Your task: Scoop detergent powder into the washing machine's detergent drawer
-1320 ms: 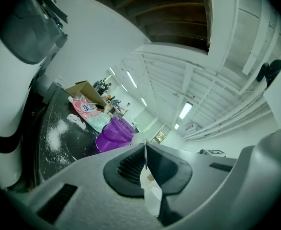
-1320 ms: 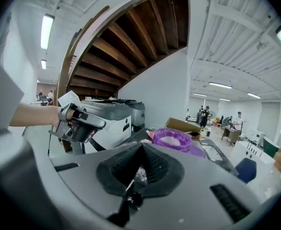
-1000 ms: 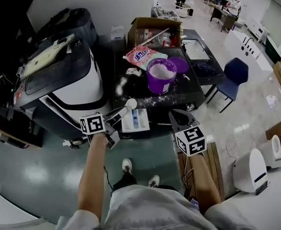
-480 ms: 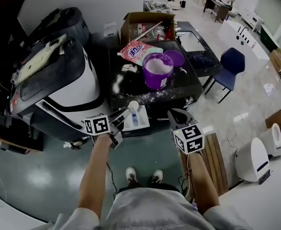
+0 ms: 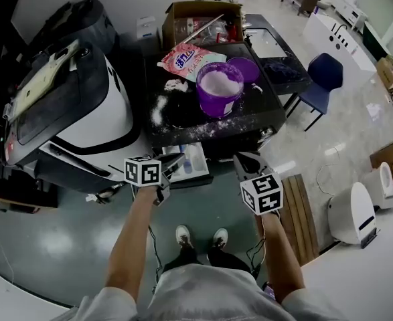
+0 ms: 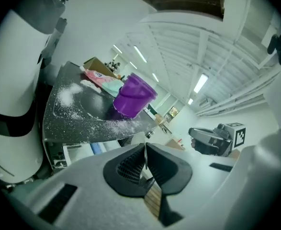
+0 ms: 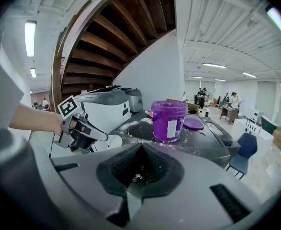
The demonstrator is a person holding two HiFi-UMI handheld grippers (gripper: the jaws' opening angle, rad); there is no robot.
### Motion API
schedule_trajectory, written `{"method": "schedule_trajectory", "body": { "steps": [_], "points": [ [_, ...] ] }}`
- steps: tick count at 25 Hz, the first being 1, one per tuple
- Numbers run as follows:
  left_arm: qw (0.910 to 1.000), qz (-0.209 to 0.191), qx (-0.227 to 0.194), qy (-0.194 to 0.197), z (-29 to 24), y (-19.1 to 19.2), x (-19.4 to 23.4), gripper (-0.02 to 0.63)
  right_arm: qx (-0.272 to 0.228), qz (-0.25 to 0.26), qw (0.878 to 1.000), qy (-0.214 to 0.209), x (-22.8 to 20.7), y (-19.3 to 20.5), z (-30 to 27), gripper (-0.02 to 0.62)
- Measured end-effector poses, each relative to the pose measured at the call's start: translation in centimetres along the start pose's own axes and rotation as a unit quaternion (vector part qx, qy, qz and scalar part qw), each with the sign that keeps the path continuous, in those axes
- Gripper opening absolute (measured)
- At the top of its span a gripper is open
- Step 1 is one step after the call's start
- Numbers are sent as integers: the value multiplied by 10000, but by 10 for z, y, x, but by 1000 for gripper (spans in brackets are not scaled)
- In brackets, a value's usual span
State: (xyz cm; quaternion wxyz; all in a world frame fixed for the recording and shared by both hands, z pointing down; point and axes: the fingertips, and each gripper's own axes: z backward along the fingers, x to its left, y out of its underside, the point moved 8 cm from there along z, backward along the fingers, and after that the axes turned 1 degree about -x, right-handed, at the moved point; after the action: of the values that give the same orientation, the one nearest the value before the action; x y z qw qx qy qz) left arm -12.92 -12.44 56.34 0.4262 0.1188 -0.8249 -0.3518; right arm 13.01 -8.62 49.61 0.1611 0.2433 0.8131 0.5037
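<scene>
The left gripper is held closed, with a thin pale edge, taken to be the scoop handle, pinched between its pads; the scoop's bowl cannot be made out. Its tip is seen just at the left side of the drawer, which is pulled out below the front edge of the dark bench. The right gripper is closed on nothing and is held to the right of the drawer, apart from it.

A purple bucket filled with white powder is stood upright on the bench, and its lid is laid just behind it to the right. A pink bag is laid behind the bucket, in front of an open box. Spilled powder is scattered across the bench. The washer is seen to the left of the bench.
</scene>
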Motion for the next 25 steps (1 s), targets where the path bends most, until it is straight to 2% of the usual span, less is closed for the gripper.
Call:
{"method": "schedule_trajectory", "body": {
  "steps": [3, 8, 12, 16, 20, 25],
  "points": [
    [9992, -204, 331, -34, -11, 2, 6, 15, 107, -63, 9999, -22, -3, 8, -8, 6],
    [9966, -282, 767, -39, -29, 11, 18, 15, 248, -212, 9995, 14, -8, 24, -17, 6],
    [9910, -578, 1193, -161, -40, 18, 25, 15, 344, -452, 9983, 106, -14, 39, -19, 6],
    [9814, -1019, 1601, -276, -50, 23, 25, 15, 458, -568, 9973, 110, -15, 51, -18, 6],
    [9671, -1540, 1976, -446, -59, 26, 22, 15, 510, -636, 9966, 122, -14, 58, -16, 6],
    [9504, -2109, 2217, -558, -66, 29, 19, 15, 548, -584, 9967, 98, -13, 61, -15, 6]
  ]
}}
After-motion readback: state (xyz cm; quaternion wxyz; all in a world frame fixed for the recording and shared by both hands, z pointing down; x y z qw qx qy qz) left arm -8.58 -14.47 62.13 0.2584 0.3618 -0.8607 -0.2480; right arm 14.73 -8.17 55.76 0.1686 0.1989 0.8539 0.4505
